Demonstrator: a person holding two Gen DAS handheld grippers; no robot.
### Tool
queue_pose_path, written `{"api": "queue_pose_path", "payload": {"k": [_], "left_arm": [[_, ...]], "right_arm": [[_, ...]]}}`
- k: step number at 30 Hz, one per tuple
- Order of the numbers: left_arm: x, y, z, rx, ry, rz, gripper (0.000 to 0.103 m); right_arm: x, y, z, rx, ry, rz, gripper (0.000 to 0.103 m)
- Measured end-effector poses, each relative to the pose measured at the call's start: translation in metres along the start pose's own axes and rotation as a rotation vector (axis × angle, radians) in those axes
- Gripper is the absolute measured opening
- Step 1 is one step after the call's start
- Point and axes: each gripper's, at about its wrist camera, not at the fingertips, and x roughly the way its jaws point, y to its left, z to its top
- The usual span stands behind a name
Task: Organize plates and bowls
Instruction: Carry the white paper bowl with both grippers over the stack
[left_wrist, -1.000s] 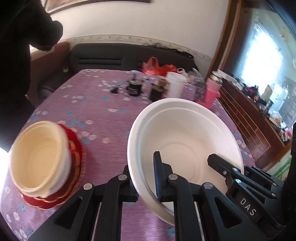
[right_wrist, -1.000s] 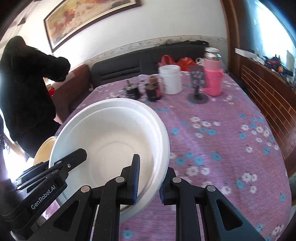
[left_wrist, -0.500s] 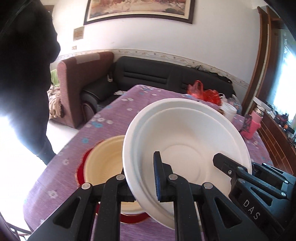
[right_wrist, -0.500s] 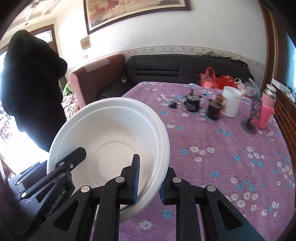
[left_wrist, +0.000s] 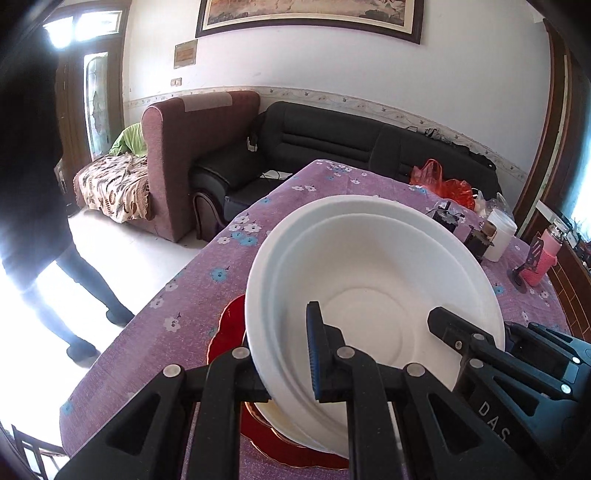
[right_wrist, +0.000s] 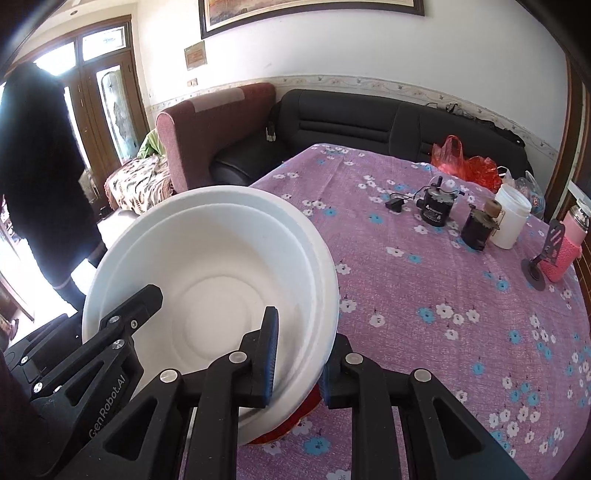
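Observation:
Both grippers hold one stack of white foam bowls, also in the right wrist view. My left gripper is shut on the stack's left rim. My right gripper is shut on its right rim. The stack hovers over a red plate, whose edge shows under the bowls in the right wrist view. The cream bowls on the red plate are hidden behind the white stack.
The purple flowered tablecloth carries a white jar, dark small devices, a pink bottle and a red bag at the far side. A person in black stands left of the table. Sofas stand behind.
Both grippers carried the white bowl stack leftward over the red plate stack, which is now mostly hidden beneath it. Both grips stayed shut.

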Motion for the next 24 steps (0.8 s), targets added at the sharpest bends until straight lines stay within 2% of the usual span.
{"api": "queue_pose_path", "payload": {"k": [11, 24], "left_arm": [[0.009, 0.002, 0.000, 0.006, 0.007, 0.018, 0.012], [-0.011, -0.006, 0.000, 0.050, -0.060, 0.053, 0.012]], "right_arm": [[0.016, 0.003, 0.000, -0.002, 0.026, 0.005, 0.021], [0.002, 0.003, 0.001, -0.003, -0.014, 0.008, 0.021]]}}
